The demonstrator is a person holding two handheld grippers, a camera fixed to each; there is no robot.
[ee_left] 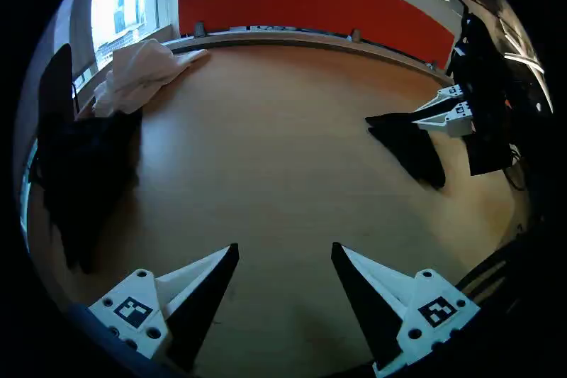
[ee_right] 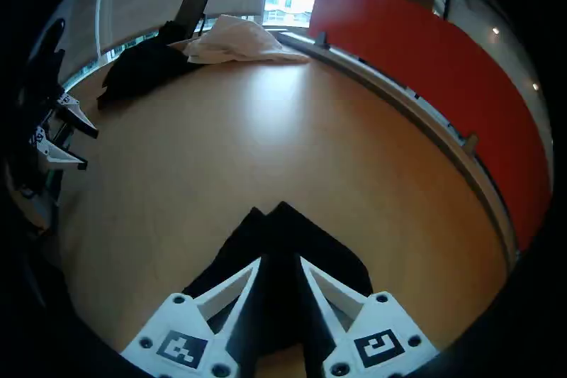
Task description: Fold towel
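- Right gripper point(ee_right: 280, 264): fingers drawn together, clamped on the black towel point(ee_right: 283, 236). Dark cloth fills the slit between them.
- The towel sits low on the table point(ee_right: 248, 144), right at this gripper's tips. It spreads out to both sides, w/ a pointed corner aimed straight ahead toward the table's middle.
- Left gripper view, same towel point(ee_left: 411, 147) seen side-on: a dark wedge w/ its long axis on a diagonal, running from the right gripper point(ee_left: 375, 120) down and away toward the near-right table edge.
- Left gripper point(ee_left: 283, 250): fingers wide apart, nothing between them, over bare wood. It's well apart from the towel.
- Surface: light wooden table point(ee_left: 283, 130), smooth, w/ a raised rail along the far edge.
- Behind the rail is a long red partition point(ee_left: 305, 2), w/ a bright window point(ee_left: 127, 2) next to it.
- Far corner: a crumpled cream cloth point(ee_left: 138, 73), and a black cloth heap point(ee_left: 85, 165) just beside it, touching.
- Right gripper view adds a dark chair back point(ee_right: 191, 6) behind the cream cloth point(ee_right: 237, 41) and black heap point(ee_right: 142, 66). The red partition point(ee_right: 439, 66) runs down the right side.
- It also catches the left gripper point(ee_right: 88, 147) at far left, its fingers spread.
- Left gripper view adds the towel's side profile and dark gear behind the right gripper. Can't tell what that gear is.
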